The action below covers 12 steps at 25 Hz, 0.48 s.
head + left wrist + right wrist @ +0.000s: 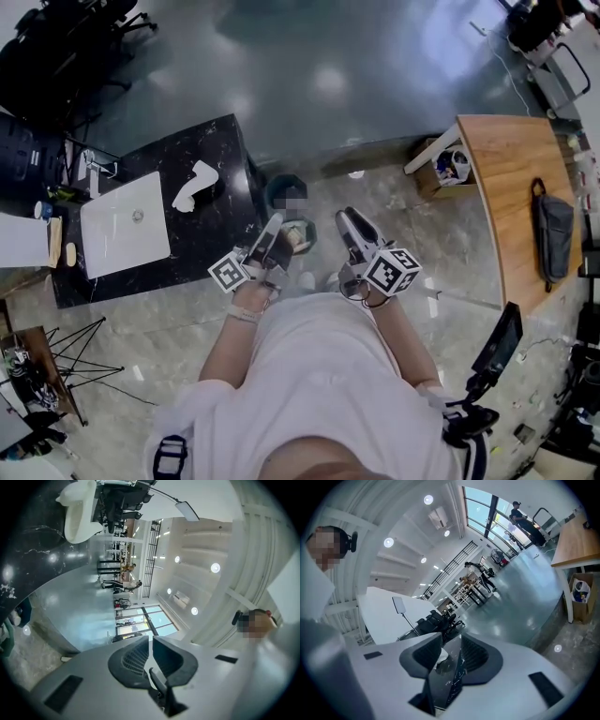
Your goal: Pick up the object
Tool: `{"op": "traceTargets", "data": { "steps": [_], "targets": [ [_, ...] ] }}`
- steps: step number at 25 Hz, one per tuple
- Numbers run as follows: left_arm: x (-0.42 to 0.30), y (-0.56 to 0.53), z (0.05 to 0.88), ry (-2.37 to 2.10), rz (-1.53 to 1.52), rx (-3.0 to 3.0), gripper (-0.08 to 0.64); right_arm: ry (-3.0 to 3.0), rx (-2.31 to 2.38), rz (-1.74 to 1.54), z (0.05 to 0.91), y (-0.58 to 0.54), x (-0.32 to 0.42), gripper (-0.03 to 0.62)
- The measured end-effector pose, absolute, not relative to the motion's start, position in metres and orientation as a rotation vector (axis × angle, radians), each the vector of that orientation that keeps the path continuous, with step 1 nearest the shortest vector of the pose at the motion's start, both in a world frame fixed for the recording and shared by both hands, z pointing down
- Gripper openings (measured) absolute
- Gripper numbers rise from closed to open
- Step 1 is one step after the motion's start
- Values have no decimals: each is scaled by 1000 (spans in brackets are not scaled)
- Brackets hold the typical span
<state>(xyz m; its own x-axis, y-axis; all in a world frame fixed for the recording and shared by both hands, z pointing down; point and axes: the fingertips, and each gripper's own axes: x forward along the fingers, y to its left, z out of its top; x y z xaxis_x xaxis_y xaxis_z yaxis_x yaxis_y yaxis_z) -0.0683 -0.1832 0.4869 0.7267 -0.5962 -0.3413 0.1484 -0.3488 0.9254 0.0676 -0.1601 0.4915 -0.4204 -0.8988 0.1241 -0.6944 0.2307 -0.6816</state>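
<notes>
A white curved object [195,185] lies on the black marble table [220,150] at the left of the head view. It also shows at the top left of the left gripper view [79,508], and through the jaw gap in the right gripper view [442,657]. I hold both grippers close to my chest, above the floor and right of the table. My left gripper [277,225] [151,639] is shut with nothing in it. My right gripper [349,220] [451,641] is slightly open and holds nothing. Neither touches the object.
A white tray [125,225] lies on the black table beside the object. A dark bin [286,192] stands just ahead of the grippers. At the right are a wooden table [511,187] with a dark bag [553,230] and a cardboard box [445,169]. Tripod legs [75,356] spread at lower left.
</notes>
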Motion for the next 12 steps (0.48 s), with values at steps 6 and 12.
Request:
{"op": "traceTargets", "data": {
  "steps": [6,12],
  "targets": [
    [-68,-190,482,-375,-793,1805,9,2251,-1438,-957,487,-177,60,140],
    [-77,-203,483,-427,-808,1819,9,2280,-1400,-950,484,-195,56,140]
  ]
}}
